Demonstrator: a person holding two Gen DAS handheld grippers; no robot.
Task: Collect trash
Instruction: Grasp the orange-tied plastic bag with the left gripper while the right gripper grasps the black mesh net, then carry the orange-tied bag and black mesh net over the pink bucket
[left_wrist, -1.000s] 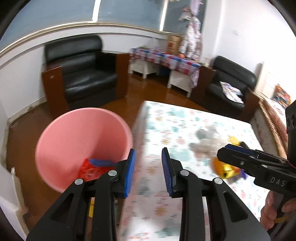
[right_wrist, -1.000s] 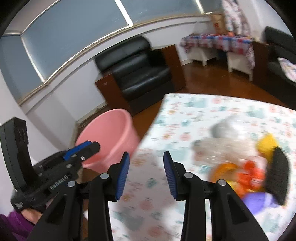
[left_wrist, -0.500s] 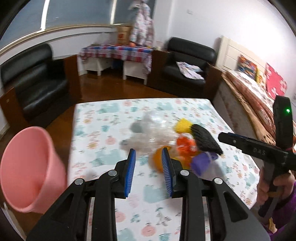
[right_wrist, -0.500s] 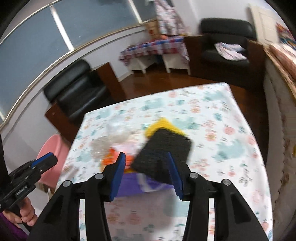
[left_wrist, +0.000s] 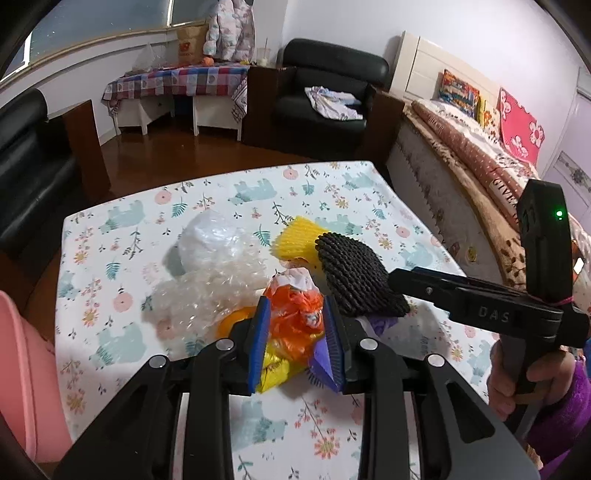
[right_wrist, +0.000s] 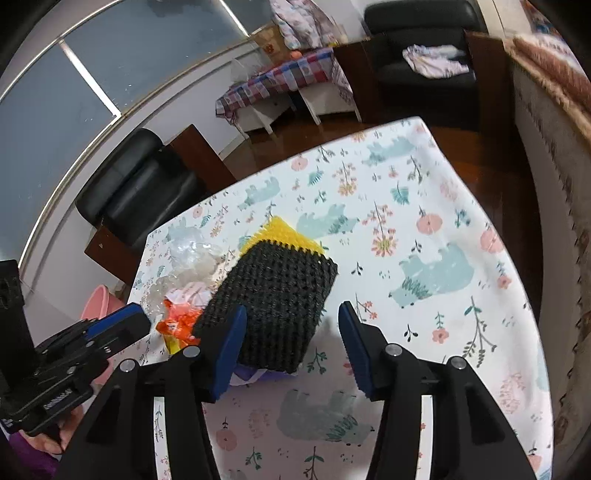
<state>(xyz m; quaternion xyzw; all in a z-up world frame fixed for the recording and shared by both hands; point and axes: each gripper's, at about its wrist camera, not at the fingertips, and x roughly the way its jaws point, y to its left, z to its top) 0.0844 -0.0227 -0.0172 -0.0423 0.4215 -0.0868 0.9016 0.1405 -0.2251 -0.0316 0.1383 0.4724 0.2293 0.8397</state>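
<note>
trash pile: a heap sits near the middle of the counter (left_wrist: 332, 192), on its bear-and-flower cloth, none of it lifted yet as far as these views show.
pile contents: clear bubble wrap (left_wrist: 207, 291) on the left, a crumpled orange bag (left_wrist: 295, 314) in the centre, yellow foam netting (left_wrist: 295, 240) behind, black foam netting (right_wrist: 273, 295) on the right, a purple scrap (left_wrist: 321, 358) and a yellow wrapper (left_wrist: 275, 363) at the near edge.
left tongs (left_wrist: 295, 339): half-open, the blue pads straddling the orange bag; the bag looks to touch both pads, but i cannot tell whether it is actually pinched.
right tongs (right_wrist: 291, 343): wide apart, empty, low at the black foam netting; the left pad lies against or just in front of the netting's near corner, the right pad is clear of it over bare cloth.
bin: a pink bucket (left_wrist: 22, 376) stands off the counter's left edge; only its wall shows, so what is inside cannot be told.
done so far: judging by the full heap, little of what is on the counter has been cleared.
left to do: squeeze on the orange bag and the black netting, carry them to the bucket, then return for the bubble wrap, yellow netting and small scraps.
</note>
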